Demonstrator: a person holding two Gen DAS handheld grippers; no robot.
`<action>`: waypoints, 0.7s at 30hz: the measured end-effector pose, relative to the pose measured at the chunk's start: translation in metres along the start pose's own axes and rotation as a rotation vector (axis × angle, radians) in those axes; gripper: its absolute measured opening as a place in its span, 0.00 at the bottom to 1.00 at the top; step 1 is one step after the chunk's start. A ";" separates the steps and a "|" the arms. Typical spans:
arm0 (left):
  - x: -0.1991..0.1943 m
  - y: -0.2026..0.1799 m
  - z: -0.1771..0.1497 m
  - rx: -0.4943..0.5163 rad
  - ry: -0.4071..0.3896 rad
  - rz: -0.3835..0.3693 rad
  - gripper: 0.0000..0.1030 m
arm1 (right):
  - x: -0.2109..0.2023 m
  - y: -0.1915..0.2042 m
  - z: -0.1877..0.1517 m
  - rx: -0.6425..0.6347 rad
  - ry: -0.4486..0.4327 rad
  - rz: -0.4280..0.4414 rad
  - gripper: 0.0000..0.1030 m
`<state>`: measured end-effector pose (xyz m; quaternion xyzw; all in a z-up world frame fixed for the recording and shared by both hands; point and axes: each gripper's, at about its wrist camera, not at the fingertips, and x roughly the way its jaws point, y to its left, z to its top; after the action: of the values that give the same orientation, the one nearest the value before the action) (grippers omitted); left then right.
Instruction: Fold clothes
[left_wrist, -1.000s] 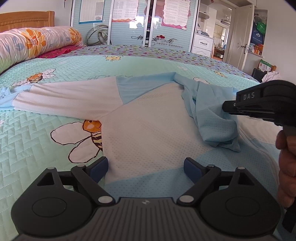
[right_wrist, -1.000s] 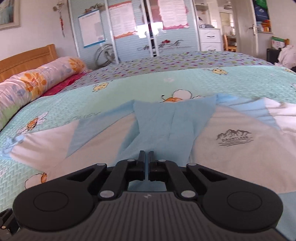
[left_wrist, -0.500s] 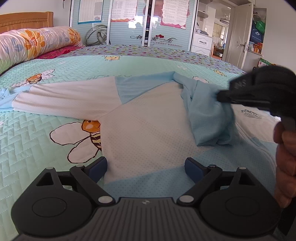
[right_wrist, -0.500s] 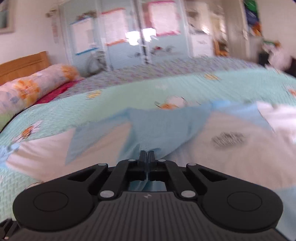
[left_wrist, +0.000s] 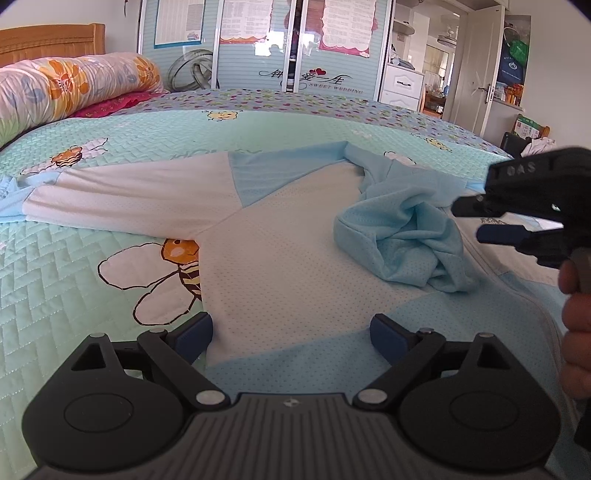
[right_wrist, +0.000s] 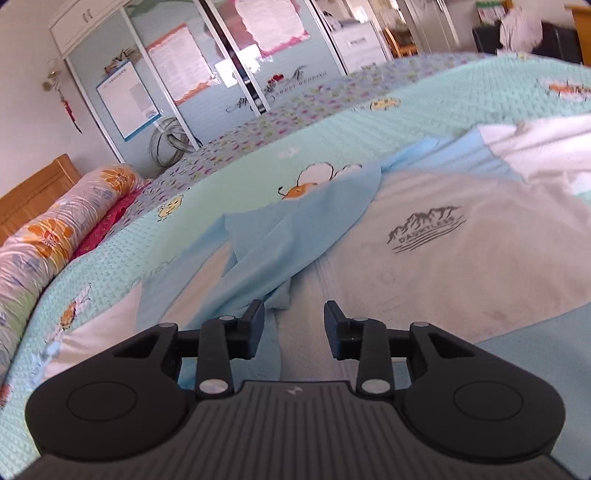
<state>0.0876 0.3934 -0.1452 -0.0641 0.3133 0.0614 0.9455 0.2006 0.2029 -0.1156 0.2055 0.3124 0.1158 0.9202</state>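
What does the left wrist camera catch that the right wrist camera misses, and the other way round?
Only the left wrist view shows the right gripper from the side, jaws apart, beside the crumpled blue hood, plus a big bee print. Only the right wrist view shows the jacket's mountain logo. Both show the white and blue jacket spread on the bedspread and the rolled floral quilt.

Bed w/ aqua quilted bee-print cover carries everything. White-and-blue jacket lies spread flat across its middle, hood bunched on top. Beyond jacket, by headboard: rolled floral quilt, pink pillow.
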 end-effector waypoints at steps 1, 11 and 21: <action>0.000 0.000 0.000 0.002 0.000 0.000 0.93 | 0.004 0.004 0.001 0.005 0.007 0.009 0.35; 0.001 0.001 0.000 0.000 0.001 -0.009 0.95 | -0.009 0.007 -0.002 -0.104 -0.056 -0.078 0.00; 0.001 0.001 0.000 0.006 0.000 -0.005 0.95 | -0.047 -0.074 0.006 0.069 -0.050 -0.193 0.23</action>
<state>0.0885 0.3943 -0.1463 -0.0619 0.3133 0.0578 0.9459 0.1740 0.1188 -0.1201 0.2086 0.3115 0.0106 0.9270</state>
